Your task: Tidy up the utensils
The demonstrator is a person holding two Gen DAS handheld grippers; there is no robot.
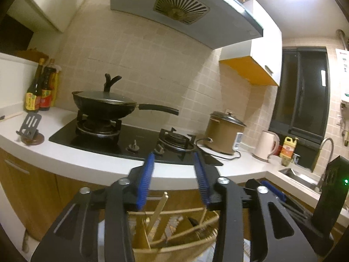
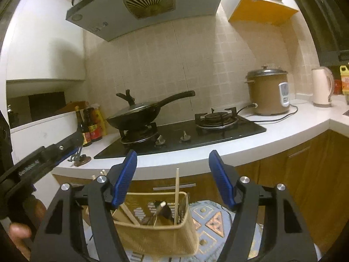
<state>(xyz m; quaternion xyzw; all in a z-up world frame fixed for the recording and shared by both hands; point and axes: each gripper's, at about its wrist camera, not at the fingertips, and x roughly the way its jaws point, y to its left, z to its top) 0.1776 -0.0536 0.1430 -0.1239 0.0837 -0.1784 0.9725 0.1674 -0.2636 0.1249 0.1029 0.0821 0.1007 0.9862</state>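
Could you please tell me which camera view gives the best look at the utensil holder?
The right wrist view: the utensil holder shows its front wall, rim and the chopsticks standing inside. In the left wrist view the holder is blurred, cropped and partly hidden behind the left gripper.

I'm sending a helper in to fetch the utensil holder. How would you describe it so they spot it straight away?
Start at the black gas hob set in the white counter. Below the counter's front edge, on a blue patterned cloth, stands the utensil holder: a tan, straight-walled box. It alone has chopsticks poking up from it.
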